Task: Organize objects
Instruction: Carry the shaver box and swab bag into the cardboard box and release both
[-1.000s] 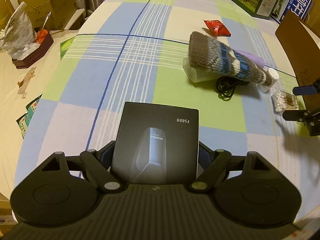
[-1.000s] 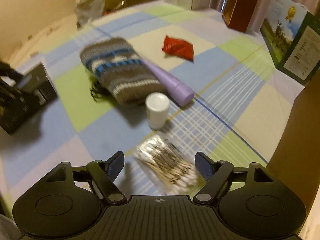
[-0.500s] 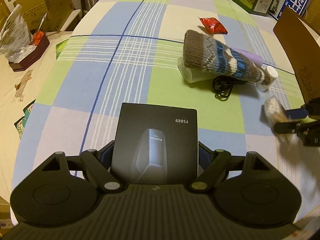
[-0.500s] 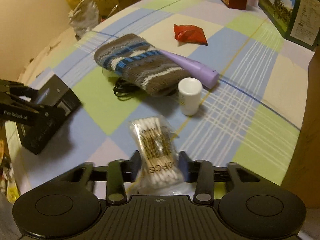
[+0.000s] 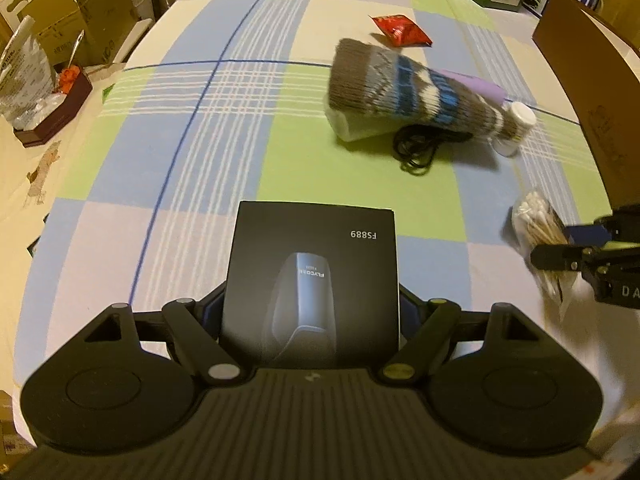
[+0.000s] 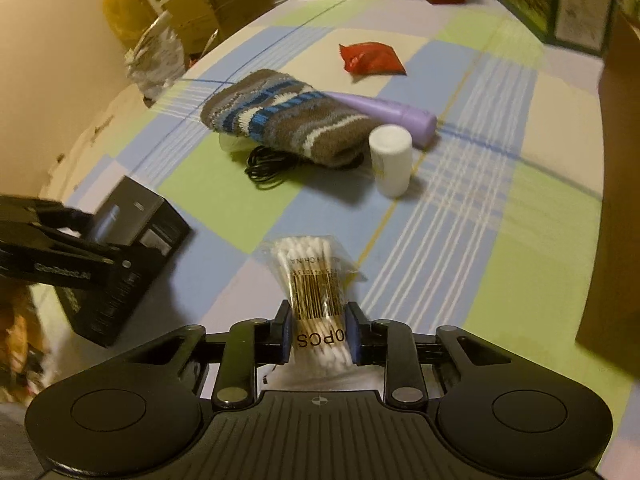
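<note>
My left gripper (image 5: 310, 306) is shut on a black product box (image 5: 312, 264), its fingers on the box's two sides. In the right wrist view that box (image 6: 132, 216) hangs tilted above the checked tablecloth. My right gripper (image 6: 318, 332) is closing, and its pads press on a clear bag of cotton swabs (image 6: 308, 276) at the bag's middle. From the left wrist view the bag (image 5: 536, 220) sticks out of the right gripper (image 5: 560, 244) at the right edge.
A striped knit sock (image 6: 280, 120) lies over a black cable (image 6: 268, 164) and a purple tube (image 6: 392, 114). A white bottle (image 6: 390, 160) stands beside them, a red packet (image 6: 372, 58) farther back. A brown cardboard box wall (image 6: 616, 200) rises at the right. Boxes line the far edge.
The right gripper's jaws went from wide apart around the swab bag to pressed on it, and the bag turned lengthwise and came off the cloth. The left gripper keeps the black box.
</note>
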`<move>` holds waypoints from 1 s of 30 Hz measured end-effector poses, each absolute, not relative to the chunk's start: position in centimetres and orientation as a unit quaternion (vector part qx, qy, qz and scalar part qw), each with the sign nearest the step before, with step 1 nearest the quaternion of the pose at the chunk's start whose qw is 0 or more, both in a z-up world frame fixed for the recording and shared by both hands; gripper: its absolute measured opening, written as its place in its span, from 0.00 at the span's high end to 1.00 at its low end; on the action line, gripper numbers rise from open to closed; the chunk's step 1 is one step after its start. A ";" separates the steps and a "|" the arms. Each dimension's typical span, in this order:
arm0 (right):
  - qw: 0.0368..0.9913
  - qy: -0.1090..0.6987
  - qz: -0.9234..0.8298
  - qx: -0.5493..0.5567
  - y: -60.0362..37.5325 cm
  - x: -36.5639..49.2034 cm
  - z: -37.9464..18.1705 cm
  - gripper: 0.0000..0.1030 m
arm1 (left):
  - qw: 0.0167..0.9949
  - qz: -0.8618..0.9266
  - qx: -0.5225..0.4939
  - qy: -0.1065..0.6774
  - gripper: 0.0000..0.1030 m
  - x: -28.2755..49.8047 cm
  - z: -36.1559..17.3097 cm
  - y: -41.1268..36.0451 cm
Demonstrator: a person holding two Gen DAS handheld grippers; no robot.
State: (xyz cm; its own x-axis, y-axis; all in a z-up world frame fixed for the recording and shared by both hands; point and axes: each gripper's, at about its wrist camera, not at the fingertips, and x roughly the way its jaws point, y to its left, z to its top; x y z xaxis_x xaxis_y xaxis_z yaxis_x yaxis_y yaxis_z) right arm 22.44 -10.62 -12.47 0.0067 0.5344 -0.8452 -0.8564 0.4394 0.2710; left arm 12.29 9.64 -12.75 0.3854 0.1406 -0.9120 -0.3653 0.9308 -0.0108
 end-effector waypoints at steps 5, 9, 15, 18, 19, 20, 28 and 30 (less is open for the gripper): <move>0.699 0.497 0.499 -0.121 -13.1 22.5 -10.8 0.78 | 0.828 0.138 -0.112 0.532 0.26 11.9 -12.0 8.2; 0.714 0.493 0.490 -0.088 -15.2 22.9 -9.1 0.78 | 0.838 0.120 -0.105 0.522 0.26 12.3 -10.3 6.6; 0.742 0.476 0.471 -0.041 -19.1 24.0 -6.1 0.78 | 0.861 0.083 -0.087 0.494 0.26 14.1 -7.0 3.6; 0.757 0.465 0.458 -0.019 -21.3 24.8 -4.6 0.78 | 0.871 0.058 -0.083 0.480 0.26 15.6 -5.3 1.7; 0.763 0.462 0.452 -0.012 -22.1 25.2 -4.2 0.78 | 0.875 0.049 -0.080 0.475 0.26 16.1 -4.7 0.9; 0.769 0.458 0.446 -0.007 -22.8 25.5 -3.7 0.78 | 0.878 0.040 -0.078 0.471 0.26 16.7 -4.3 0.2; 0.824 0.414 0.386 0.022 -29.1 30.2 0.3 0.78 | 0.898 -0.033 -0.051 0.436 0.26 22.2 -1.0 -6.4; 0.837 0.401 0.371 0.024 -30.3 31.8 1.2 0.78 | 0.903 -0.048 -0.045 0.425 0.26 23.9 -0.3 -8.0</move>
